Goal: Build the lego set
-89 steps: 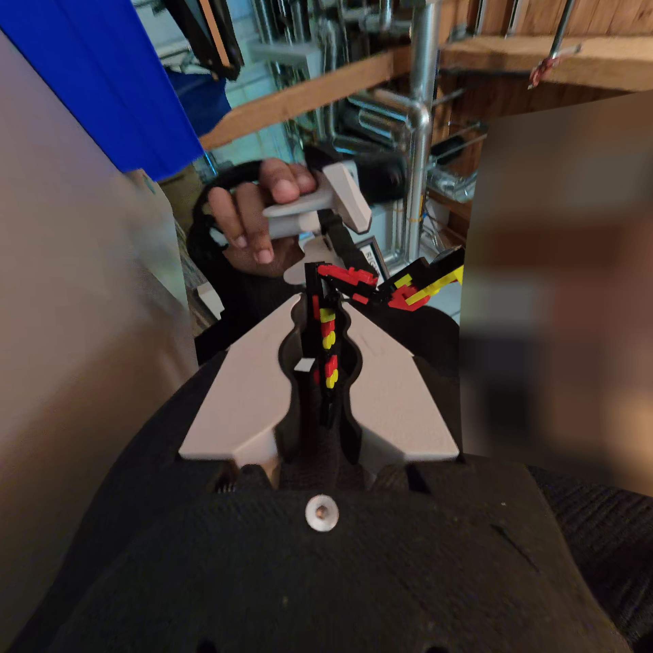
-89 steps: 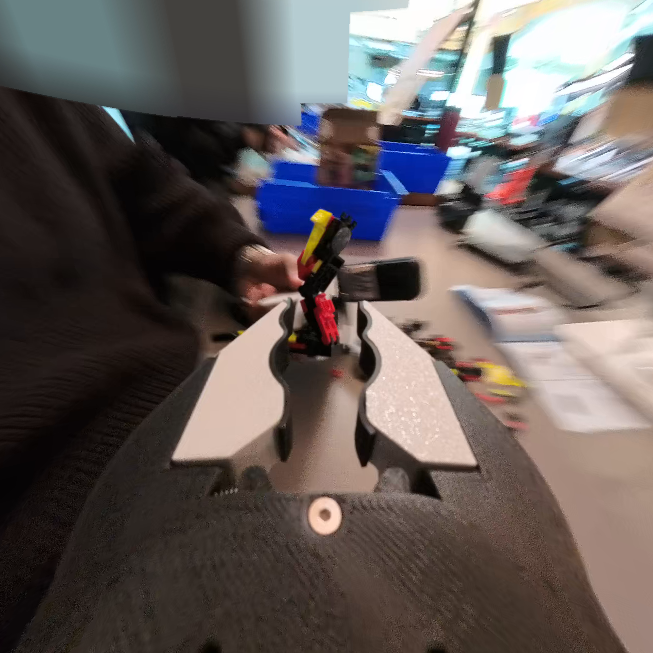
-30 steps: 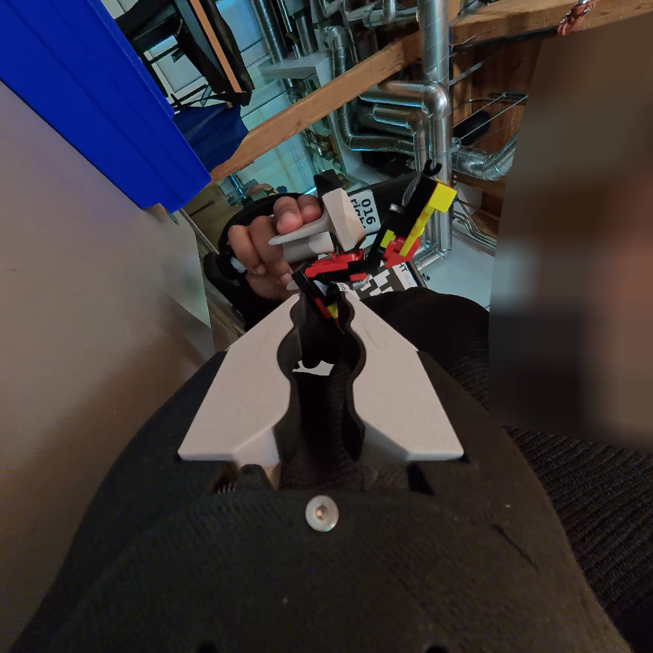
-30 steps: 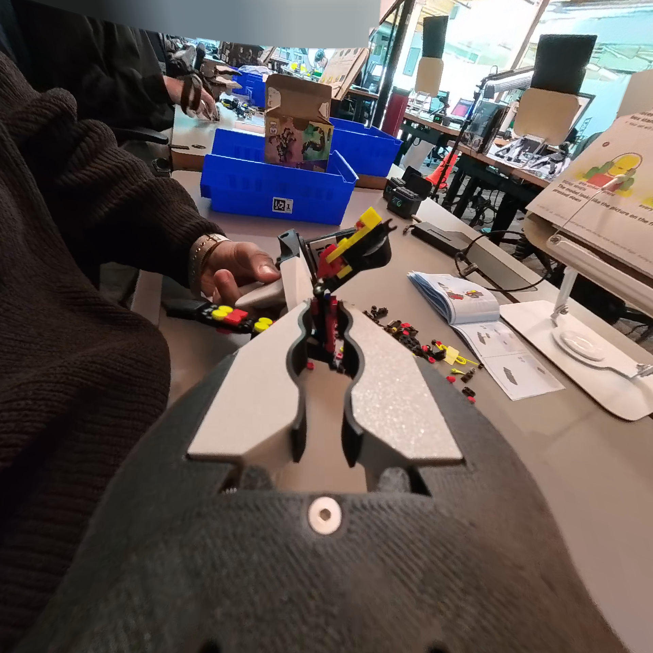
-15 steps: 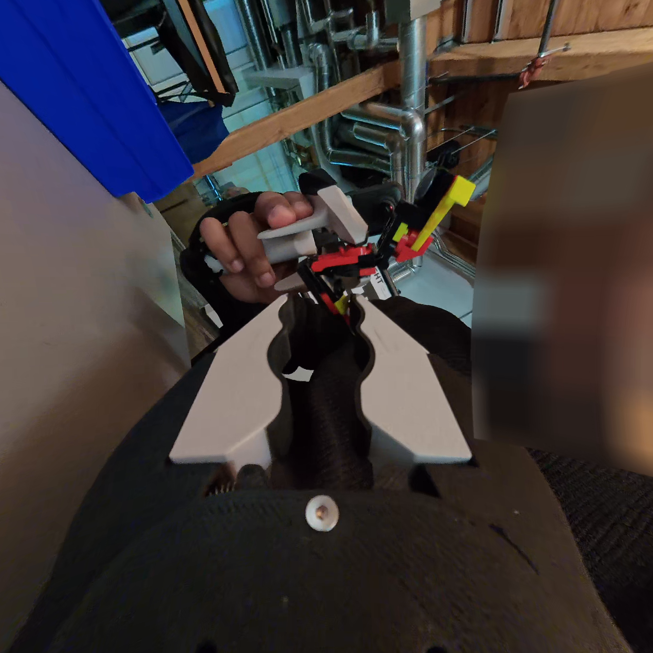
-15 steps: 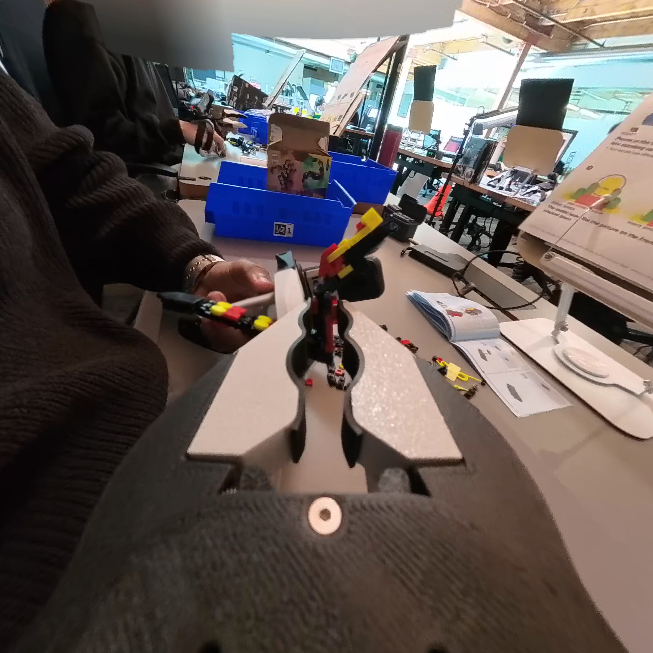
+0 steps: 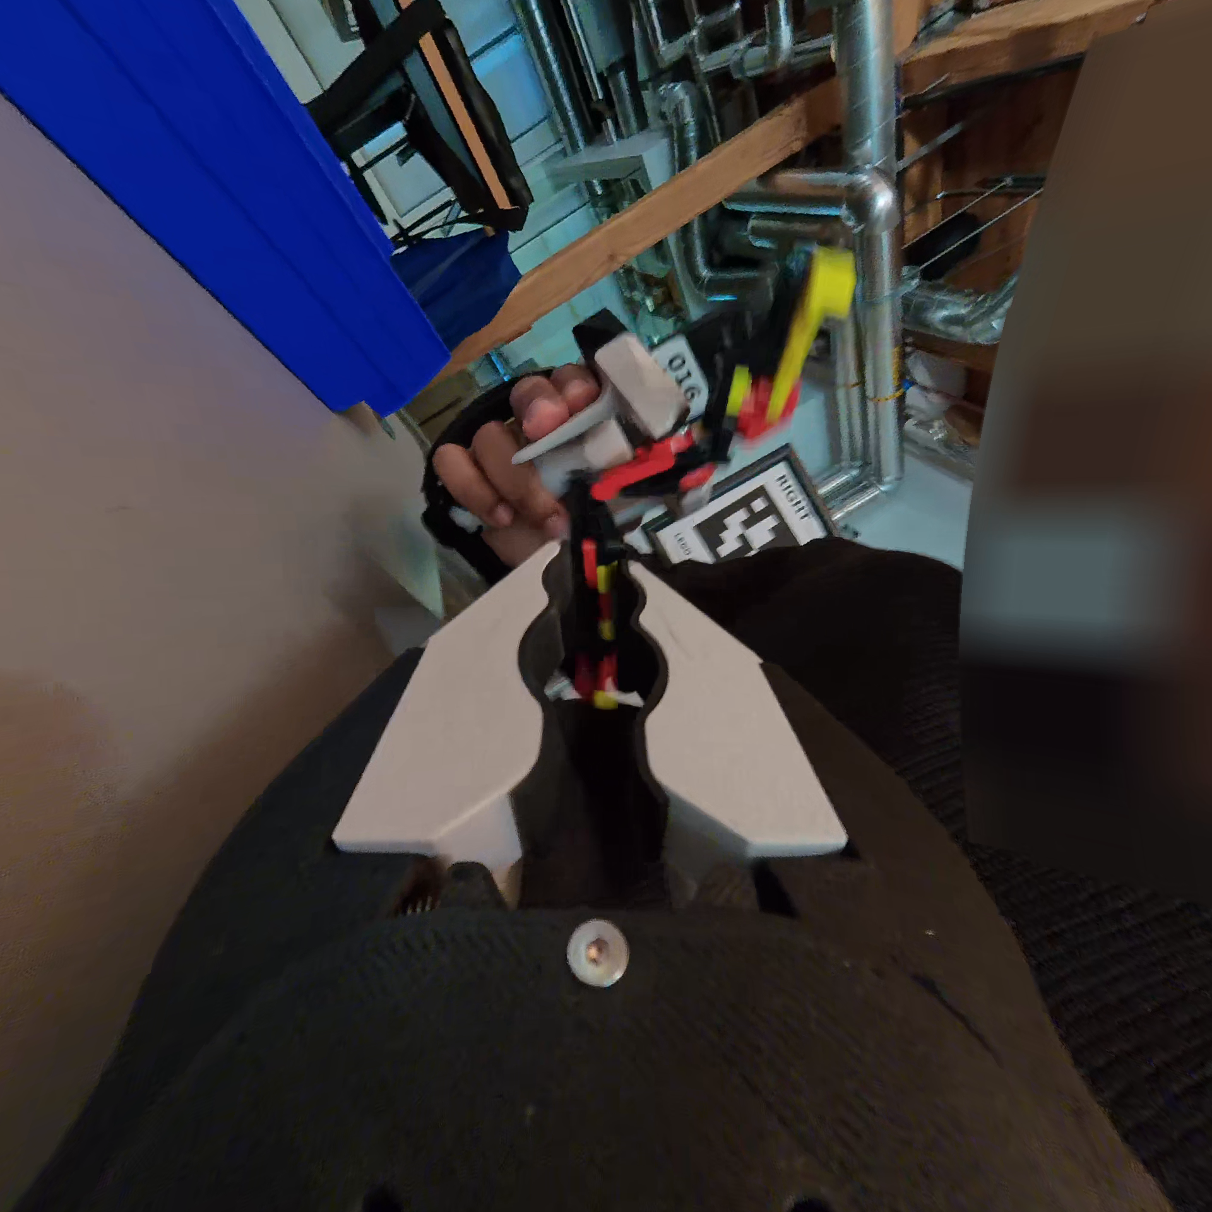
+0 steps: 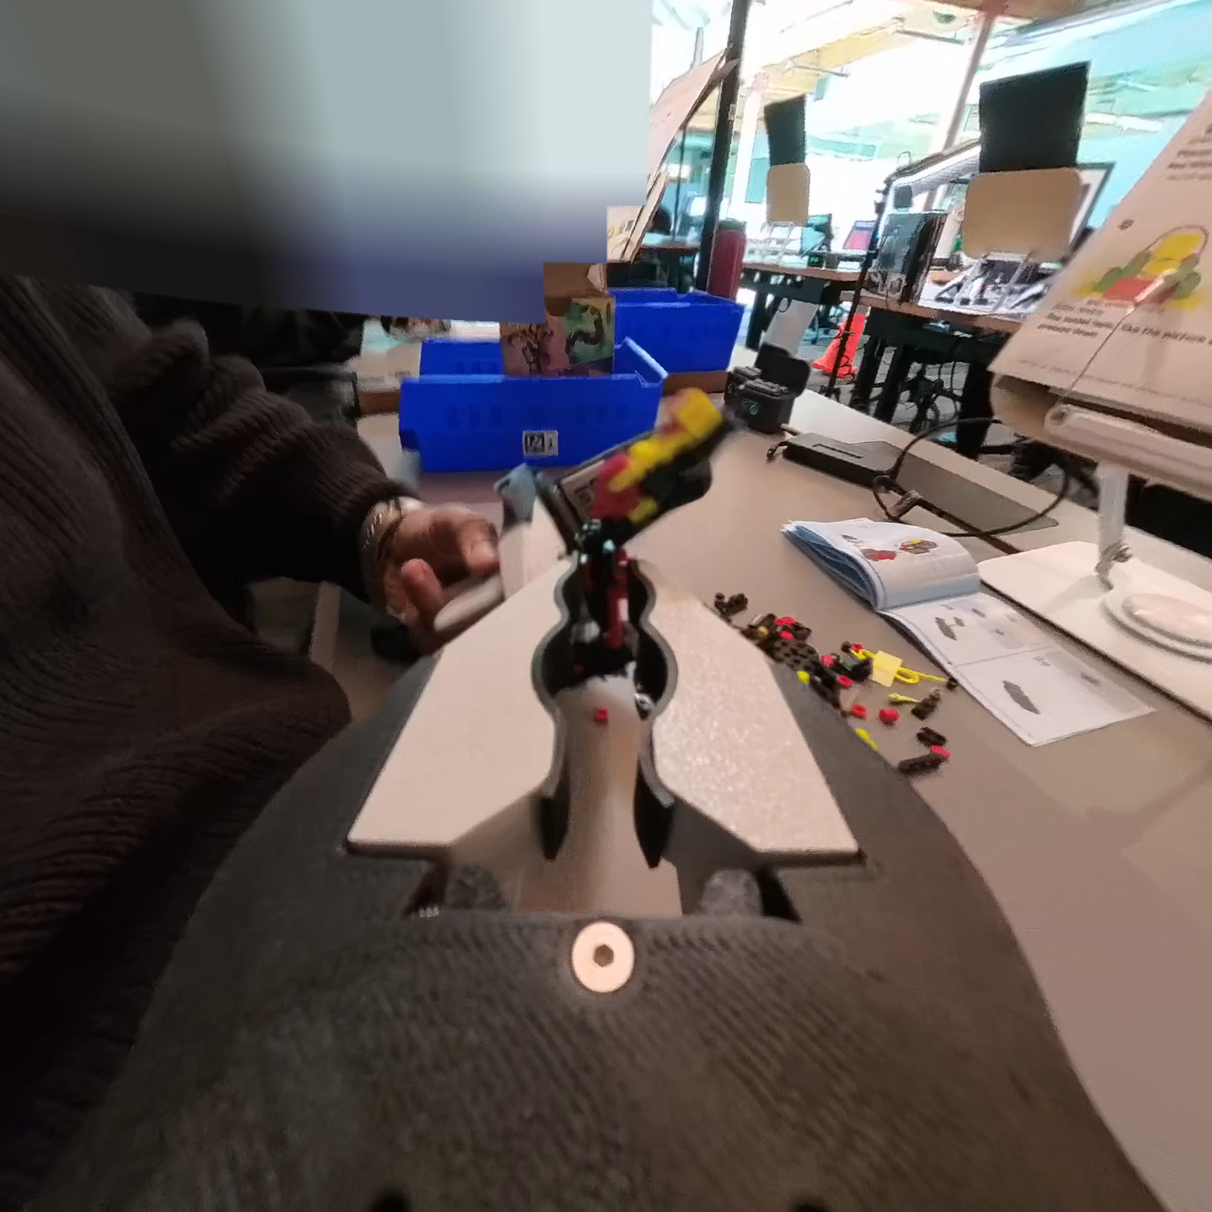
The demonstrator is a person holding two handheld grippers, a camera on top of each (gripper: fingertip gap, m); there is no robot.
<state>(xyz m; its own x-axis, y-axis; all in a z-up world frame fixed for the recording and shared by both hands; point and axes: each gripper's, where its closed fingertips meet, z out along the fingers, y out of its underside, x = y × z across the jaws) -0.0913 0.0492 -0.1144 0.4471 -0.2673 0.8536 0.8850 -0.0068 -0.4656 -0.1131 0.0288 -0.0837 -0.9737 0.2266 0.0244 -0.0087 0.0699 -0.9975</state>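
While both tools are raised above the tabletop (image 8: 984,885), the left hand-held gripper (image 7: 595,590) has its pale fingers (image 7: 472,695) drawn close on a thin black strip (image 7: 598,623) of bricks with red and yellow studs, which runs lengthwise down the narrow gap. Its own camera looks away from the work surface, taking in ceiling pipes (image 7: 866,164), a wooden beam (image 7: 656,216) and the side of a blue bin (image 7: 197,197), and shows the far tool in a person's hand (image 7: 511,472). That right hand-held gripper (image 8: 606,590) is likewise nearly closed, pinching the black and red stem of the lego model (image 8: 646,472), whose yellow and red upper part juts up and to the right, blurred. Only the right wrist view shows what lies below: loose pieces (image 8: 846,669) in black, red and yellow scattered just beside an open instruction booklet (image 8: 918,577), a blue bin (image 8: 525,420) farther back, and the person's other hand (image 8: 426,557) on the left tool. From the left wrist view the strip's tip meets the model's red part, though blur hides whether they are joined.
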